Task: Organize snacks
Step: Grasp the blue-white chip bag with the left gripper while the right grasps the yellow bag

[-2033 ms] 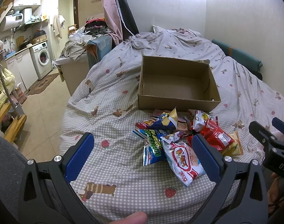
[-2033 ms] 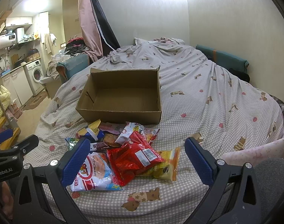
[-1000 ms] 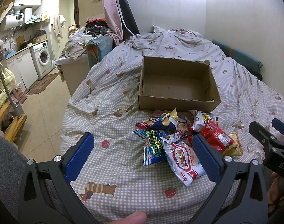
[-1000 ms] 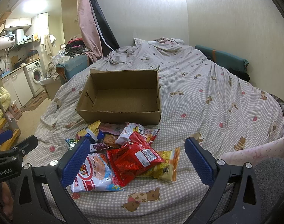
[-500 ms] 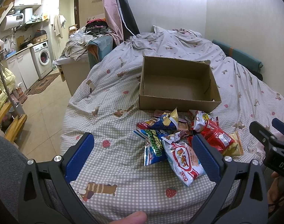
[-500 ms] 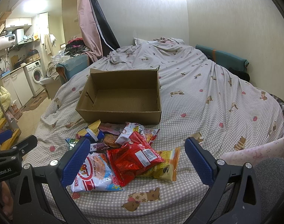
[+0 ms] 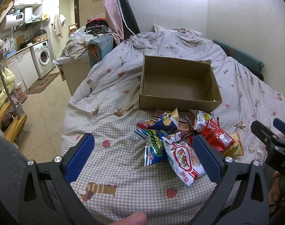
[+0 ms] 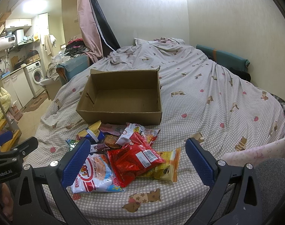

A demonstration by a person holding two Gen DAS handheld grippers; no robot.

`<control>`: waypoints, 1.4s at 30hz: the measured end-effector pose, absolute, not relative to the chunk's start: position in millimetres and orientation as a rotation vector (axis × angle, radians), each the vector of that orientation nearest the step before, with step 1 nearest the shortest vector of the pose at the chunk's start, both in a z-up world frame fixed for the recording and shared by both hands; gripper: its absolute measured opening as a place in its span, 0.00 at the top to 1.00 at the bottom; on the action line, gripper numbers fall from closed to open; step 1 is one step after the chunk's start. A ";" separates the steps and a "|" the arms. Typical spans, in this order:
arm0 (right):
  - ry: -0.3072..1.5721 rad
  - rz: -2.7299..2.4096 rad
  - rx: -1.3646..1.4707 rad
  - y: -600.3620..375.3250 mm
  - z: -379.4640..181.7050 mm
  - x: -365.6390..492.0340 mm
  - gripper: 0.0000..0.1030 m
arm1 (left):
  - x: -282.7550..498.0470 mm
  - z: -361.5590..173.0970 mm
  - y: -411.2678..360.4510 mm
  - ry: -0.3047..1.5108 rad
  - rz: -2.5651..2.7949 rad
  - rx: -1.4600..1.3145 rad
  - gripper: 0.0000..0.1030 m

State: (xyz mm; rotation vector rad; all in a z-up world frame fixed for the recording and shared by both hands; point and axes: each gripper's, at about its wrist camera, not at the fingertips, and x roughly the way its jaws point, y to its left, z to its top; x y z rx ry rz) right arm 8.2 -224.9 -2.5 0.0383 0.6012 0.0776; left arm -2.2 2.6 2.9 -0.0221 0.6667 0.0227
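Nothing moved, cardboard box (image 8: 121, 101) empty

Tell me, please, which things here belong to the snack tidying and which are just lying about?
For the job:
snack pile
red bag
shrimp flakes
box
left claw and right claw, both open

Lying about:
quilt
washer
clothes heap

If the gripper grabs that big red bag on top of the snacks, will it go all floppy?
Probably. The red bag looks like thin crinkled film, so it should bend and sag. It looks puffy, likely light. Its shiny surface might slip.
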 end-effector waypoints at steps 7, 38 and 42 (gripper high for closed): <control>0.619 0.085 0.079 -236.3 8.3 14.6 0.00 | 5.6 7.1 9.9 0.735 0.021 -0.050 0.00; 1.042 0.120 0.317 -320.1 -43.4 132.0 0.00 | 139.6 -132.7 25.5 1.452 -0.027 -0.306 0.35; 1.179 0.099 0.423 -338.0 -75.1 143.2 0.13 | 143.5 -141.4 20.6 1.468 -0.063 -0.356 0.48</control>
